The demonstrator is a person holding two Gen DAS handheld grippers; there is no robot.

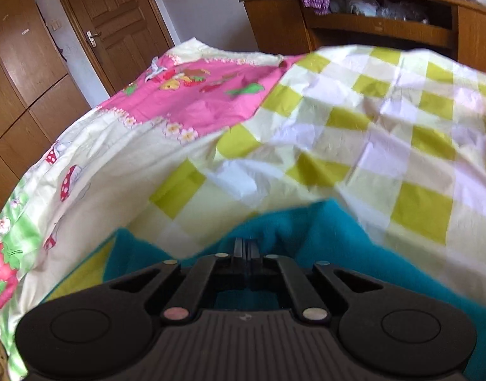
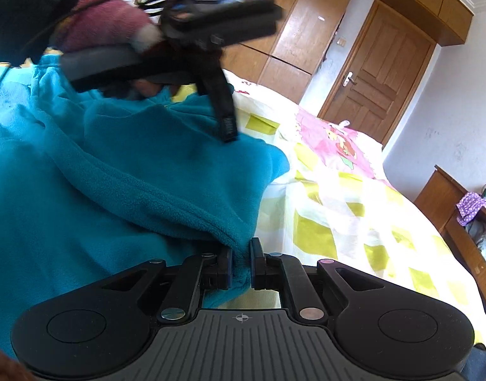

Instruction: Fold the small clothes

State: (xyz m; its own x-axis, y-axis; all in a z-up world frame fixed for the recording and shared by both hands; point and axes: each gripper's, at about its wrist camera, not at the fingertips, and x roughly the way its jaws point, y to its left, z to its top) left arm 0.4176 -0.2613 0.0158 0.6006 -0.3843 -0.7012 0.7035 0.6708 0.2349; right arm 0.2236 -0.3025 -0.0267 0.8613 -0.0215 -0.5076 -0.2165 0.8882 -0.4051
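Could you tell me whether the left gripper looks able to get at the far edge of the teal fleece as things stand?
Probably yes: the left gripper, jaws shut, sits right over the teal fleece, and nothing lies between it and the far edge on the checked sheet.

No legible text or labels anywhere.

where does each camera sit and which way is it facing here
Left wrist: sits on the left gripper, looking along its shut fingers over the teal fleece garment and the yellow-checked bedspread towards a brown wooden door; only the gripper shows.
Right wrist: sits on the right gripper, pinching the garment's hem, facing across the bed; the person's other hand in a pink glove shows, holding the left gripper.
Shared: garment, bedspread, door.
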